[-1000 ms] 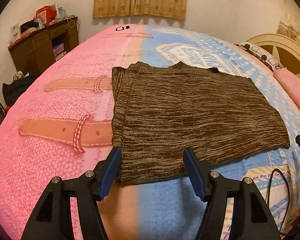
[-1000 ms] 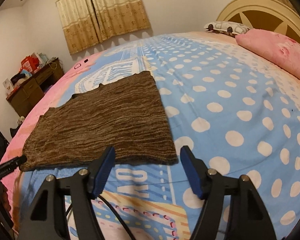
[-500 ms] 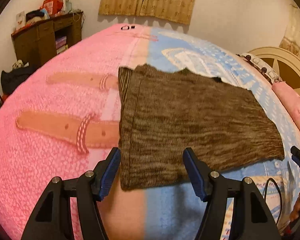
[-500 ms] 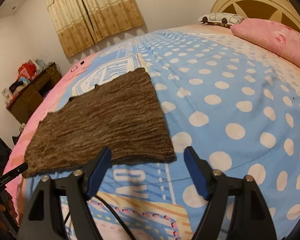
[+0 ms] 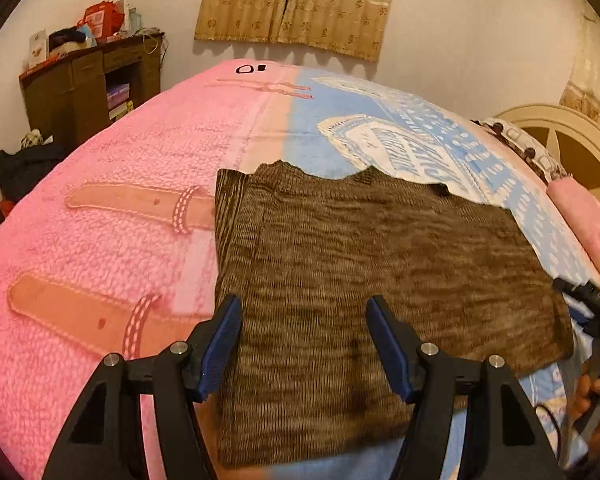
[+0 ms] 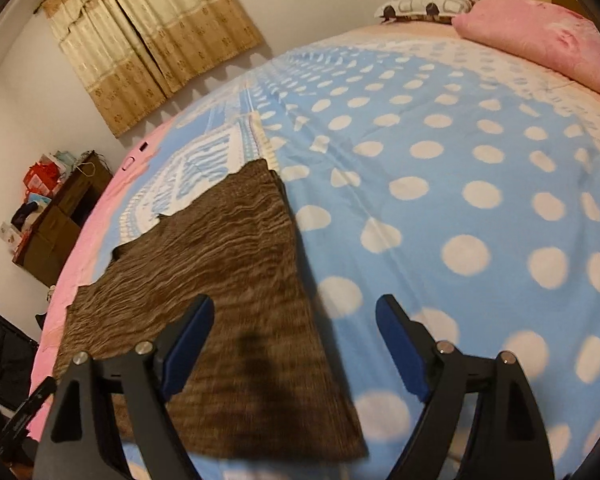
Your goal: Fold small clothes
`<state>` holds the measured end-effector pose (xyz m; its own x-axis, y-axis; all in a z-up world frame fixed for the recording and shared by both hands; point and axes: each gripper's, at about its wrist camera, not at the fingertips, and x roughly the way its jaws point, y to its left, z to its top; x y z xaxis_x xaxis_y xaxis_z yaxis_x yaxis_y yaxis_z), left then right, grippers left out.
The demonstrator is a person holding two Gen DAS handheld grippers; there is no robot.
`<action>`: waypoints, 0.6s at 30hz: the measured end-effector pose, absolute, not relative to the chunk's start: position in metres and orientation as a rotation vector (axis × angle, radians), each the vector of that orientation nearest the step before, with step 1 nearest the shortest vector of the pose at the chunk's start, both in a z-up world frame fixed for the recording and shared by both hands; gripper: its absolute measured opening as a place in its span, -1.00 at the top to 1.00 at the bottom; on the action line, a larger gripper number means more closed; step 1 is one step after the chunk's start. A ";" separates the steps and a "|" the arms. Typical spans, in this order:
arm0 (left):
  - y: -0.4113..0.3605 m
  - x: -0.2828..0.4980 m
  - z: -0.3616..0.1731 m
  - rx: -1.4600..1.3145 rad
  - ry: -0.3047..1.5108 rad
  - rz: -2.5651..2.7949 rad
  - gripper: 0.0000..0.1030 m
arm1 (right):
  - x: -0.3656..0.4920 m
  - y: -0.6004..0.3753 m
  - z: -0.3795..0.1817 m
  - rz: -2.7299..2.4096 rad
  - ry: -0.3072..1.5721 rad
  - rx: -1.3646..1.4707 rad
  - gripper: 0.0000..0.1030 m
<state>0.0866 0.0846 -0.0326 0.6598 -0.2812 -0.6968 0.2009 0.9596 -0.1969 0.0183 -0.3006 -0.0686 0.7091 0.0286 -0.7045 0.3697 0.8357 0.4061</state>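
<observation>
No legible text anywhere.

A brown knit garment (image 5: 364,280) lies flat on the bed (image 5: 100,208).

Right gripper (image 6: 294,320) hangs over the near right corner of the brown knit garment (image 6: 224,292), jaws just been widening with nothing pinched. Garment lies flat on the polka-dot blanket (image 6: 460,168), lower left of frame.
</observation>
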 end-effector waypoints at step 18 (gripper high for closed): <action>-0.012 0.093 -0.053 -0.003 0.827 -0.404 -0.29 | 0.023 -0.280 -0.070 -0.116 0.827 0.445 -0.51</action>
<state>0.0932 -0.0116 -0.0528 0.6056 -0.3506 -0.7143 0.3485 0.9239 -0.1580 0.0232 -0.2800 -0.0701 0.6763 0.0716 -0.7332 0.2703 0.9018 0.3373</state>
